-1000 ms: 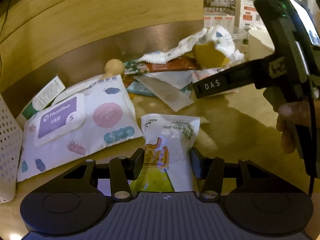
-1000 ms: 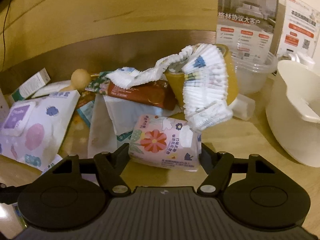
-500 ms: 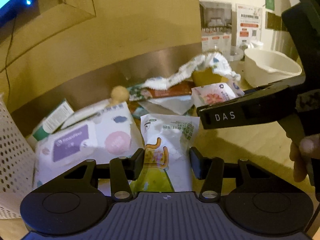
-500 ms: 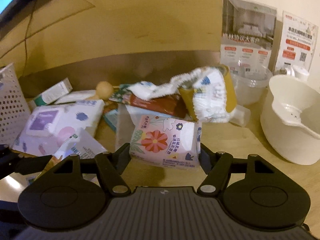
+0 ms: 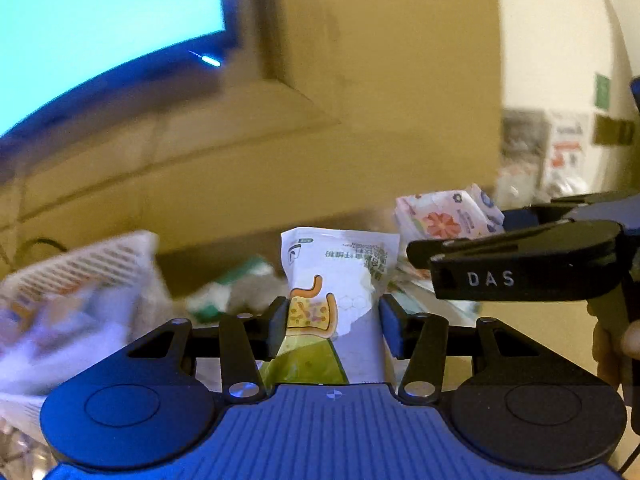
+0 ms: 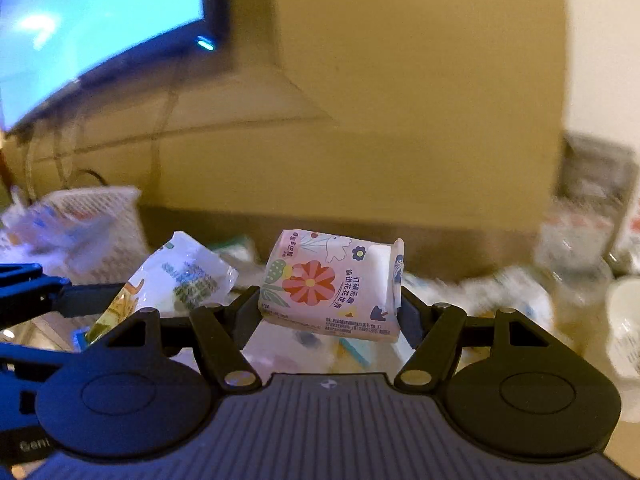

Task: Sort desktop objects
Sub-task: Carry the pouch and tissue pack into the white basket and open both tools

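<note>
Closest in, left gripper [image 5: 332, 328] clamped on a white sachet [image 5: 340, 280] printed with an orange-and-yellow gut drawing, sachet standing up between the fingers and off the desk. Right gripper [image 6: 330, 312] likewise closed on a floral tissue pack [image 6: 332, 284], pinched across its width, pack tilted a little and hanging clear of the clutter below. Both loads airborne, side by side, each visible from the other camera: tissue pack up and to the right in the left view, sachet low left in the right view. Judged to be mid-carry toward the white perforated basket [image 6: 92, 216] at far left, already partly filled with packets, though blurred. To do this well: hold both grips firm through the swing, since the sachet is thin and slippery-looking and gripped low on its body; lead with the left load, nearer the basket, and trail the right so the two tools do not knock together; bring each item over the rim before letting go, not at the edge. Beyond the grippers, a blurred scatter of packets on the wooden desk [image 5: 540, 332]; at far right in the right view, clear containers [image 6: 576, 256], too smeared to name; furthest back, a lit blue screen [image 5: 100, 20] above the wooden wall panel.
</note>
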Available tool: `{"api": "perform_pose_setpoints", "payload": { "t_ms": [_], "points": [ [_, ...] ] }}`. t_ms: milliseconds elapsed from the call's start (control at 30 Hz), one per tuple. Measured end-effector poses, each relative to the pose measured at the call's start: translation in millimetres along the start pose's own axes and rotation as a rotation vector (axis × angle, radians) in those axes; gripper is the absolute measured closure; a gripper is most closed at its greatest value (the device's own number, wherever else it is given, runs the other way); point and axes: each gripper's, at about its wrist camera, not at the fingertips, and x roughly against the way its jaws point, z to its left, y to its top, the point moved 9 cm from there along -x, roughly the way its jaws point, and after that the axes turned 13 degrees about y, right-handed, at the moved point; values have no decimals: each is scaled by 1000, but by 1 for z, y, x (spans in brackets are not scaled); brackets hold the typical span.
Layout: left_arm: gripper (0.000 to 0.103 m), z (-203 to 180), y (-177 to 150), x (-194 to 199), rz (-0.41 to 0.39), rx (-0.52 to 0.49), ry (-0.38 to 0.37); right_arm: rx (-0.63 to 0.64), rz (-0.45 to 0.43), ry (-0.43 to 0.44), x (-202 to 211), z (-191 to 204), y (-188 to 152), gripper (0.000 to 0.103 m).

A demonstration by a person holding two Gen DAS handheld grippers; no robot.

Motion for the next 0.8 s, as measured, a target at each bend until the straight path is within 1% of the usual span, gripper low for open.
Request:
{"api": "perform_pose_setpoints", "payload": {
  "t_ms": [167, 367, 467, 600, 700, 800],
  "points": [
    [51, 75, 17, 8, -33, 43, 113, 65, -28, 111, -24, 67, 38, 28],
    [50, 160, 8, 5, -11, 79, 227, 131, -16, 221, -64, 148, 59, 28],
    [50, 198, -1, -2, 17, 98, 252, 148, 5, 246, -88, 178, 64, 28],
    [50, 233, -14, -16, 53, 108, 271, 123, 51, 265, -119, 206, 63, 28],
    [49, 253, -21, -27, 78, 111, 270, 101, 84, 261, -138, 220, 60, 28],
    [48, 266, -26, -44, 104, 115, 258, 71, 118, 246, -156, 222, 57, 28]
  ]
}}
